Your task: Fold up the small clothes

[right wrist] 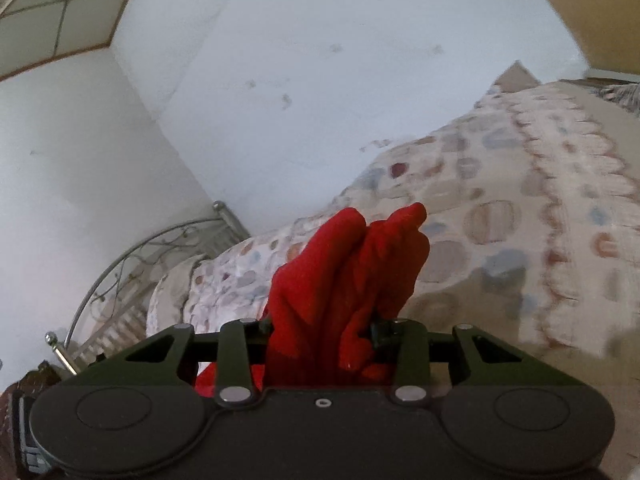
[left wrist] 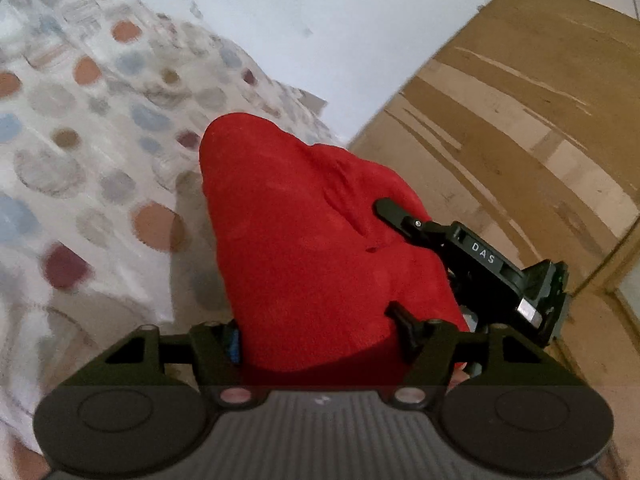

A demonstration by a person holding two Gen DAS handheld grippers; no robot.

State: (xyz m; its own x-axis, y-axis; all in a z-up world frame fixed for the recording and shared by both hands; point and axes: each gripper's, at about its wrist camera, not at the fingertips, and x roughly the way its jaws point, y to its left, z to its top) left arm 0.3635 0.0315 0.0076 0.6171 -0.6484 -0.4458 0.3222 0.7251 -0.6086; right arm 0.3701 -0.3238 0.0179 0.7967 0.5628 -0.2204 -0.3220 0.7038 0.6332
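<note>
A small red garment (left wrist: 304,240) hangs bunched between both grippers, lifted above the bed. My left gripper (left wrist: 316,328) is shut on one part of it; the cloth covers most of its fingers. My right gripper (right wrist: 320,330) is shut on another part of the red garment (right wrist: 348,272), which stands up in folds past the jaws. The right gripper (left wrist: 472,252) also shows in the left wrist view, close at the right, its finger pressed into the cloth.
A bedspread with coloured dots (left wrist: 88,152) lies below; it also shows in the right wrist view (right wrist: 520,220). A wooden wardrobe (left wrist: 520,112) stands at the right. A metal bed frame (right wrist: 132,264) and white walls (right wrist: 280,80) lie behind.
</note>
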